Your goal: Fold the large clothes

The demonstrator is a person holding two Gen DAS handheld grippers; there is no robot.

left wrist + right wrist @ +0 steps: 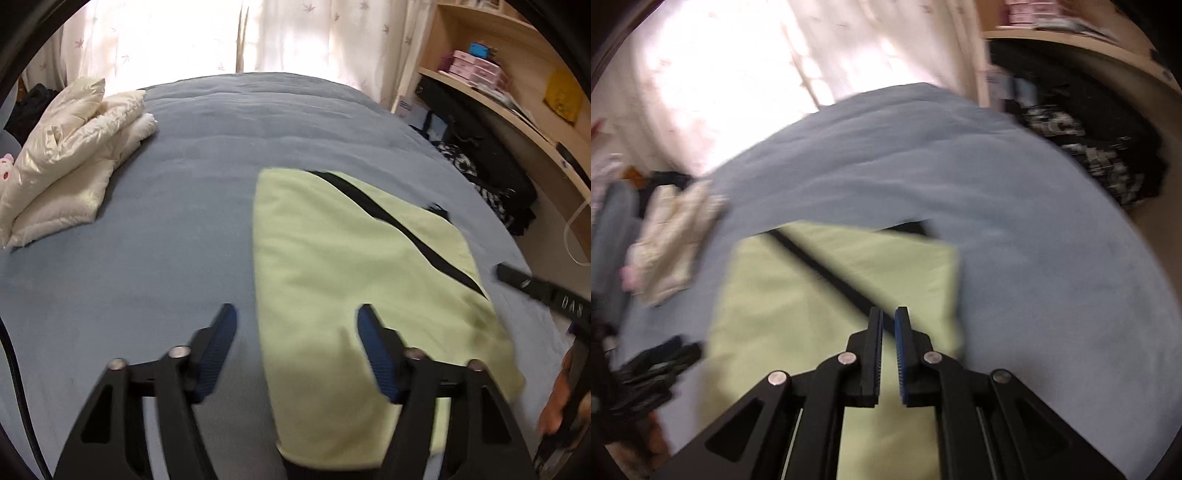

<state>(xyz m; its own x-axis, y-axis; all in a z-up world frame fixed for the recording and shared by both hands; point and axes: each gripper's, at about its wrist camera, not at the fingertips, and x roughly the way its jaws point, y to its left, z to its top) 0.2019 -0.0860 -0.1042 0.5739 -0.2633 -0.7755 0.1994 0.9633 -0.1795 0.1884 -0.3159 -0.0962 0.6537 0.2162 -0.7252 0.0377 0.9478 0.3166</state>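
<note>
Pale green garment (354,266), folded flat into a rough rectangle with a black strip (399,225) running diagonally across it, lying on the blue bed cover (192,206) toward the near right part of the bed; seen again from the right wrist view (798,302), blurred, with the same black strip (827,273) crossing it. Left tongs (295,314) above the garment's left edge, standing partly apart with nothing between the blue pads (221,343), one pad over bare cover and the other over green cloth; no contact with the fabric to be made out. Right tongs (888,317) nearly closed, only a thin gap between the ribbed pads (903,354), nothing gripped, pointing down over the near part of the garment. Cream padded garment (70,158) folded in a puffy stack on the far left of the bed, well apart from the green one. Sheer patterned curtains (177,37) bright behind the far edge of the bed. Wooden shelving (517,92) to the right, carrying pink boxes (476,70) and a yellow item (563,96), with dark bags and black-and-white patterned cloth (480,173) piled beneath, just beside the bed's right edge. Right tool's black body (546,291) reaching in at the right rim of the left view, a hand (561,402) on it below. Left tool a dark blur (653,369) at the lower left of the right view. Nothing lying on the cover between the two garments
</note>
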